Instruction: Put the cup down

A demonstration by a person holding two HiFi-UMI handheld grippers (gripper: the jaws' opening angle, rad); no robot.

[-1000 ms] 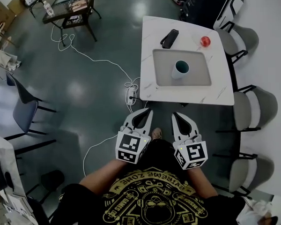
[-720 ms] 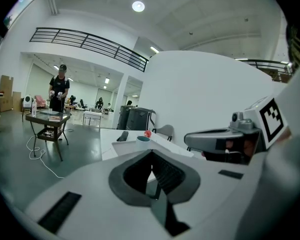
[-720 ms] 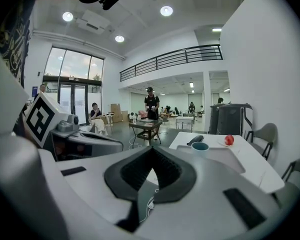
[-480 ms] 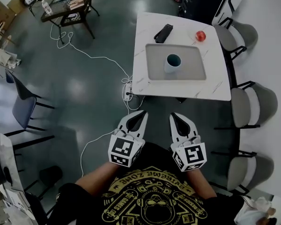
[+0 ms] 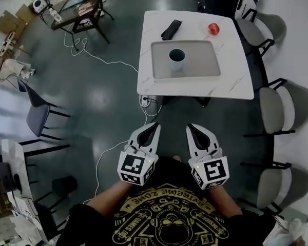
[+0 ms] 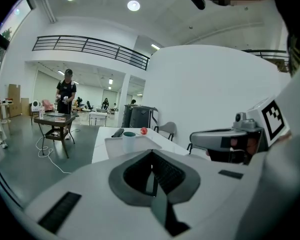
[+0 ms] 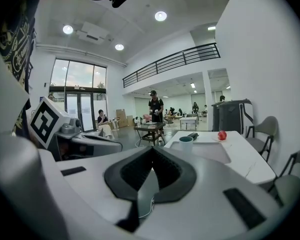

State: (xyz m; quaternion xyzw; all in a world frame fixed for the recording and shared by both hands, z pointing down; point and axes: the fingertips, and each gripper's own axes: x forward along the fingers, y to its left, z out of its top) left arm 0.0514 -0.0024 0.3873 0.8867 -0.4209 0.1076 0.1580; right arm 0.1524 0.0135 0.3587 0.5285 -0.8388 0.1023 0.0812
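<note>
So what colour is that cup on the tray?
The cup is white outside, teal inside; head view best.

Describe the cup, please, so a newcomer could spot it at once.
On the white table lies a grey tray. The cup stands alone on it, white outside and teal inside; the black case and red round object lie off the tray.

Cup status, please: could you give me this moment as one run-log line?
cup: upright on tray on table | left hand-held gripper: shut, empty | right hand-held gripper: shut, empty | both: apart from table
</note>
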